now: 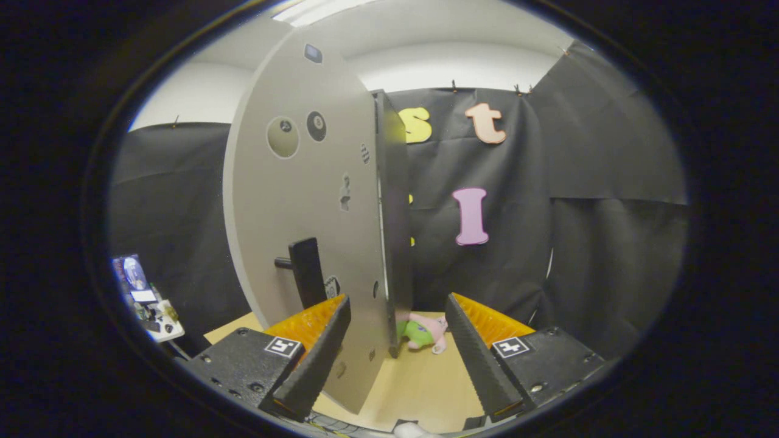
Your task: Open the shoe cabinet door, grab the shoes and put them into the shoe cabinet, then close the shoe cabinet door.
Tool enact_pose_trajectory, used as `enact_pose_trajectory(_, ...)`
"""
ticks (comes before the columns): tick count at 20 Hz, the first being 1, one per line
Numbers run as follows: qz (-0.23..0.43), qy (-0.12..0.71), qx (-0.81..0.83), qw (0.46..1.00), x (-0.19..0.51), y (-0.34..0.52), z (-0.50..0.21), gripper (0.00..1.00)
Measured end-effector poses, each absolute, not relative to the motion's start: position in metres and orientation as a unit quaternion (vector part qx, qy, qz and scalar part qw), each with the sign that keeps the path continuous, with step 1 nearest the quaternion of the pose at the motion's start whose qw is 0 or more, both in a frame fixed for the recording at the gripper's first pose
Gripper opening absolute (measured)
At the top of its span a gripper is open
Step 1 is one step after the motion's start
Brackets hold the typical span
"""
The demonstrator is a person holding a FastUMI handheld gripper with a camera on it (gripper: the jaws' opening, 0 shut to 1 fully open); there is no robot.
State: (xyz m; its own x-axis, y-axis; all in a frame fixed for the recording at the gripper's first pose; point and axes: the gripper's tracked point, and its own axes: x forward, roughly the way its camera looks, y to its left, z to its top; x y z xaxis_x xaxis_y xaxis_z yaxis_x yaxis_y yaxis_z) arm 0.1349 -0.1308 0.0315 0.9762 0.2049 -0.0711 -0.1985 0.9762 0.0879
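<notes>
The grey shoe cabinet door (304,201) stands swung open toward me, nearly edge-on, with a black handle (306,272) on its left face. Its lower free corner reaches in between my fingers, close to the left finger (316,359). The dark cabinet body (394,213) rises just behind the door's far edge. My gripper (398,304) is open and holds nothing. A small pink and green shoe (426,333) lies on the wooden tabletop (420,383) beyond the fingertips, at the foot of the cabinet, partly hidden by it.
Black cloth walls close off the back and the right side. To the left, beyond the tabletop's edge, a small white stand (149,304) carries clutter. Bare wood lies between the fingers and the shoe.
</notes>
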Motion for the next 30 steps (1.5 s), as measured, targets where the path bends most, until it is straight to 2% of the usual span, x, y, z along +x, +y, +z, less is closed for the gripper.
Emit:
enact_pose_trajectory(9, 0.073, 0.043, 0.037, 0.996, 0.131, -0.100, 0.034, 0.94)
enact_pose_trajectory(19, 0.042, 0.046, 0.038, 0.997, 0.137, -0.003, 0.035, 0.94)
enact_pose_trajectory(30, 0.088, 0.054, 0.034, 0.994, 0.190, 0.123, 0.035, 0.97)
